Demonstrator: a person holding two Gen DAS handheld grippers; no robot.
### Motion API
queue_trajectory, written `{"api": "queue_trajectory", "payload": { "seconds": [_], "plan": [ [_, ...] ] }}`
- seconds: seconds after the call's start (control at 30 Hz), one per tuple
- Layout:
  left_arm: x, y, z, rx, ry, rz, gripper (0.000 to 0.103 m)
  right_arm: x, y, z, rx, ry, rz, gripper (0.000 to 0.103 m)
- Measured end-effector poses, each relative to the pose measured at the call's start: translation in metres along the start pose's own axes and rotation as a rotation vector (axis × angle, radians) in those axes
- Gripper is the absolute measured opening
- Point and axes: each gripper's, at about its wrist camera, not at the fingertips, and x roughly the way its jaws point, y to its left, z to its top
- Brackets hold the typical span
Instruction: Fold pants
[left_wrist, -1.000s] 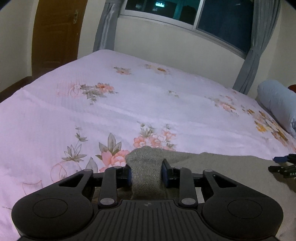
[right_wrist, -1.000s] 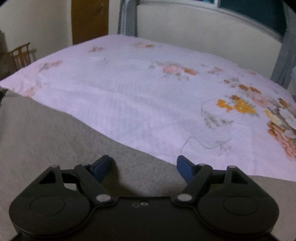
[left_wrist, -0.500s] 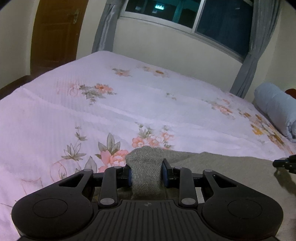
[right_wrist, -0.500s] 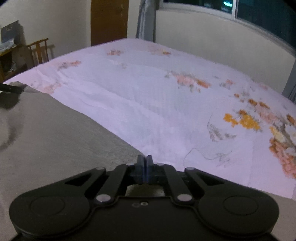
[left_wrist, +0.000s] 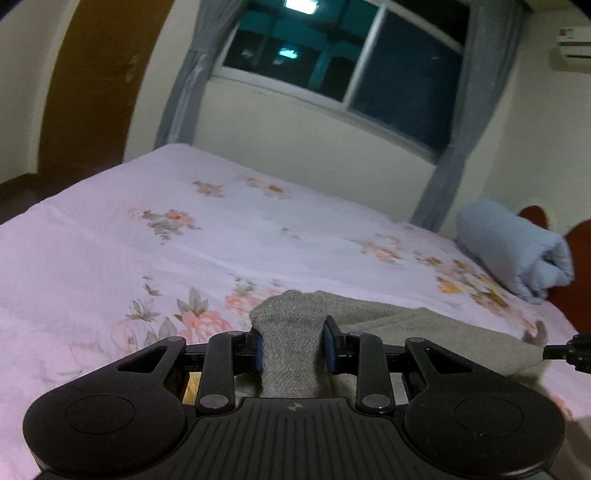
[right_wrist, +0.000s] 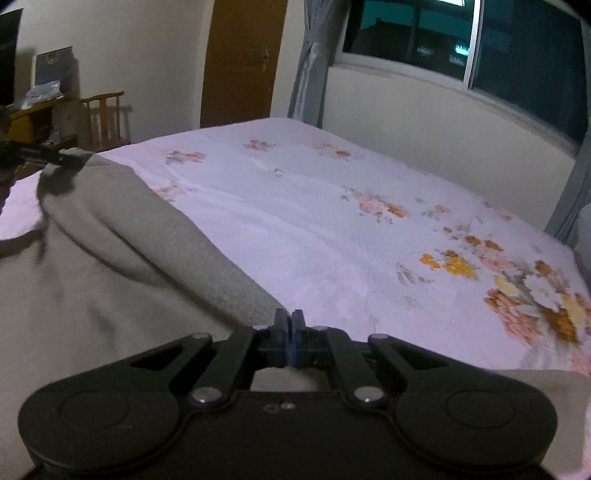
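Since a second ago, right gripper snapped together on the grey pants edge, left gripper still clamped on a corner, both lifted off the bed.

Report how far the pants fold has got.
Done: both grips look set. The left gripper clamps a bunched grey edge of the pants; the right gripper is shut at their other edge. In hand: that edge hangs lifted off the floral bedsheet. Left: lay it over and flatten; no finished fold shows.
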Motion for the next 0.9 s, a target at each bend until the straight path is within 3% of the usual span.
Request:
{"api": "queue_trajectory", "payload": {
  "seconds": [0.13,0.2,0.27,0.3,0.4,0.43,0.6,0.67,0.9],
  "plan": [
    [-0.048,-0.007,-0.02,0.056,-0.017,-0.072,0.032,-0.061,0.034,-0.024,0.0,-0.004,-0.025,0.0],
    [-0.073,-0.002,-0.038,0.038,-0.005,-0.089,0.044,-0.086,0.055,-0.041,0.006,-0.007,-0.038,0.0],
    [-0.097,0.007,-0.058,-0.012,0.021,-0.041,0.084,-0.11,0.081,-0.065,-0.015,-0.003,-0.077,0.0],
    [-0.114,0.012,-0.073,-0.052,0.017,-0.005,0.086,-0.117,0.09,-0.076,-0.006,0.008,-0.082,0.0],
    [-0.147,0.019,-0.102,-0.159,0.057,0.053,0.085,-0.134,0.104,-0.102,0.072,0.011,-0.095,0.0],
    [-0.16,0.019,-0.11,-0.212,0.038,0.066,0.085,-0.138,0.104,-0.106,0.103,0.01,-0.109,0.0],
    [-0.177,-0.001,-0.125,-0.346,0.06,0.04,0.083,-0.141,0.095,-0.102,0.194,-0.021,-0.165,0.003],
    [-0.175,-0.011,-0.129,-0.37,0.081,0.063,0.077,-0.144,0.097,-0.102,0.208,-0.042,-0.186,0.009],
    [-0.18,-0.029,-0.149,-0.404,0.121,0.2,0.067,-0.131,0.085,-0.117,0.264,-0.05,-0.218,0.009]
  ]
}}
